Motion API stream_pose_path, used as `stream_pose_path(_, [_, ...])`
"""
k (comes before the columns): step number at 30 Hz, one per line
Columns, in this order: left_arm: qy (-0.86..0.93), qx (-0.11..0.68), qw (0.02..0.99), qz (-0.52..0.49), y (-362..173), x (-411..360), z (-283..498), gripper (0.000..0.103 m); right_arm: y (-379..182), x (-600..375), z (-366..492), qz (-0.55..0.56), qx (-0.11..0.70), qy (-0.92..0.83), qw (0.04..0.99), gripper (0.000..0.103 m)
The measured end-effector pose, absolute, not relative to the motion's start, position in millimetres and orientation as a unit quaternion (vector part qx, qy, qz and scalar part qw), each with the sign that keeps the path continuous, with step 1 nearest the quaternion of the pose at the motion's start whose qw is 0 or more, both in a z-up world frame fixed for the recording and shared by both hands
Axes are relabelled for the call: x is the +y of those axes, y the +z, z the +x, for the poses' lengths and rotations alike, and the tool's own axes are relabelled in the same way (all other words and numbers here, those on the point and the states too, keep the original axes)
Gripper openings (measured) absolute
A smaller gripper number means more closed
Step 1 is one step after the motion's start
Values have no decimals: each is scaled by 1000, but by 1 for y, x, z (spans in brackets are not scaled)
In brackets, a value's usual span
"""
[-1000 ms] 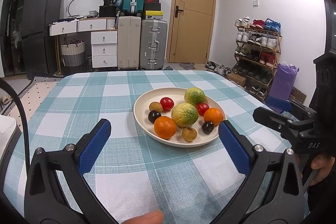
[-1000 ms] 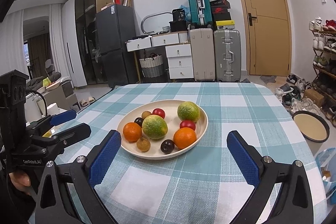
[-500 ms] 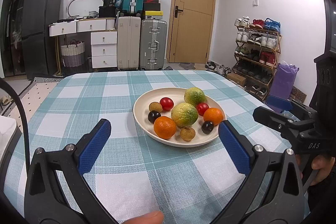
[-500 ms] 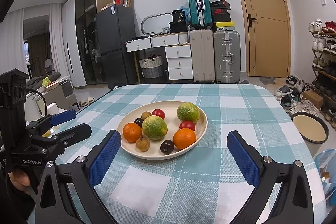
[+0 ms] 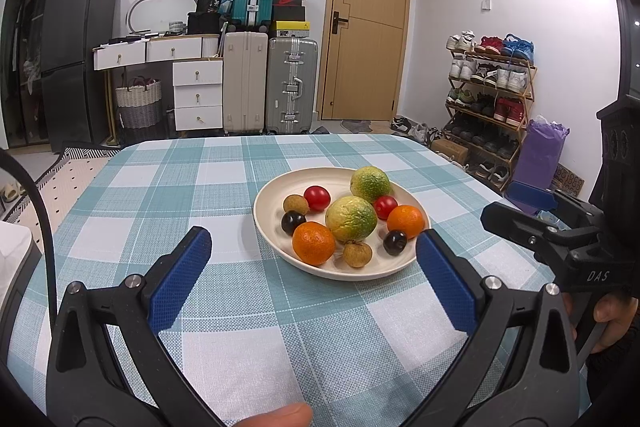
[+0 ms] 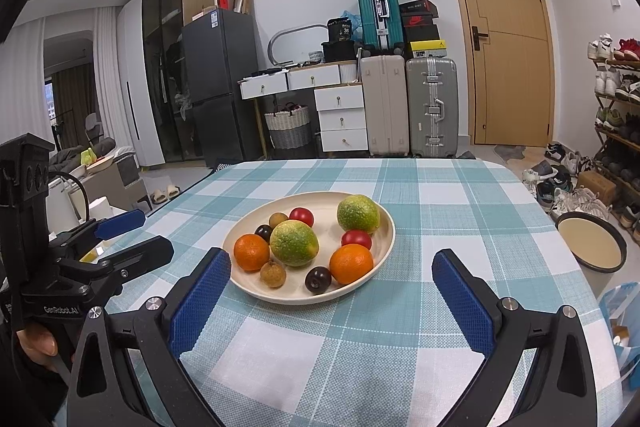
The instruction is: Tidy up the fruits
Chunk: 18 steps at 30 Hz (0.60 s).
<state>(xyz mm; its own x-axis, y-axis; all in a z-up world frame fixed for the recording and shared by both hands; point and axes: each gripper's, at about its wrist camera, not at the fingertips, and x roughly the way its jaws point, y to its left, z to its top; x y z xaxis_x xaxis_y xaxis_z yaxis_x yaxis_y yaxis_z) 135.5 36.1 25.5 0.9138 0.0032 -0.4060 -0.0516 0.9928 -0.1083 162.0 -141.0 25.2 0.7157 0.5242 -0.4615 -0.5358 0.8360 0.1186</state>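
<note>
Nine fruits lay in the cream plate [image 5: 267, 223] on the checked tablecloth [image 5: 160, 195] — two green-yellow citrus [image 5: 351, 219], two oranges [image 5: 313, 242], two red tomatoes [image 5: 317, 197], two dark plums [image 5: 293, 221] and two brown longans [image 5: 357, 254], several partly hidden behind one another. The left gripper [image 5: 312, 263] stood wide open and empty just before the plate; the right gripper [image 6: 332, 287] — equally wide — held nothing.
</note>
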Motion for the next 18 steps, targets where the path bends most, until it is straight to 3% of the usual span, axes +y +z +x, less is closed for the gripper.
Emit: stream_pose_path(18, [15,207,976,-58,25,35,135,102,26,-142,162,-10,246,286,926,103])
